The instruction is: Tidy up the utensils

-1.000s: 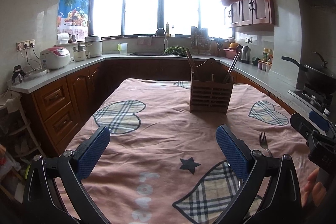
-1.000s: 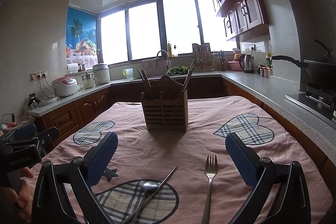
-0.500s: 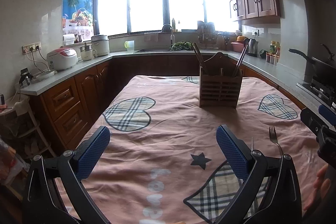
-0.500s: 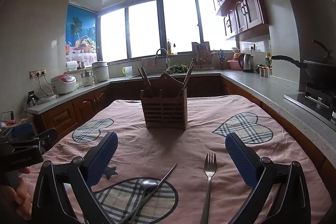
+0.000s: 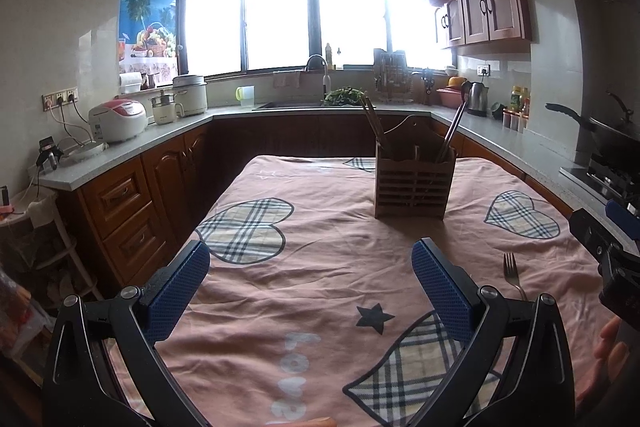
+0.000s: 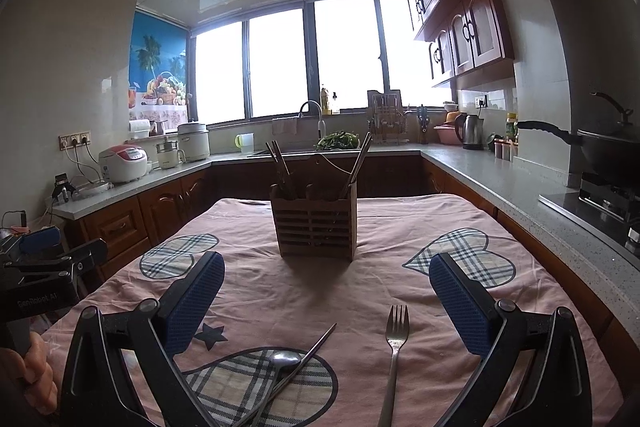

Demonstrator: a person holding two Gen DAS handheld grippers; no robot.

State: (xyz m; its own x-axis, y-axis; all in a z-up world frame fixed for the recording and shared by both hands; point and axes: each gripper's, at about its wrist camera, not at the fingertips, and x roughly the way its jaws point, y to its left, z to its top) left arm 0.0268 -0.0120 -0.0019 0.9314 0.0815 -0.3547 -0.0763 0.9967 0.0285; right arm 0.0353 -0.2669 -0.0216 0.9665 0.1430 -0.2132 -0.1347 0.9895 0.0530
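A slatted wooden utensil holder (image 6: 314, 225) (image 5: 412, 183) stands mid-table with chopsticks leaning out of both ends. On the pink cloth nearer me lie a metal fork (image 6: 394, 351) (image 5: 512, 273), a spoon (image 6: 282, 363) and a metal chopstick (image 6: 308, 351) crossing the spoon. My right gripper (image 6: 326, 301) is open above these utensils, with nothing between its blue pads. Farther left over the table, my left gripper (image 5: 310, 285) is open and empty too. Each gripper shows at the edge of the other's view, held by a hand.
The pink tablecloth (image 6: 384, 223) with plaid hearts covers the table. Grey counters run around it: rice cookers (image 5: 118, 119) on the left, a sink (image 5: 296, 103) at the back, a kettle (image 6: 472, 133) and a black wok (image 6: 600, 151) on the stove at right.
The left gripper has shifted and turned slightly, so the holder and fork drifted right in its view. The right gripper has barely moved. Both stay open.
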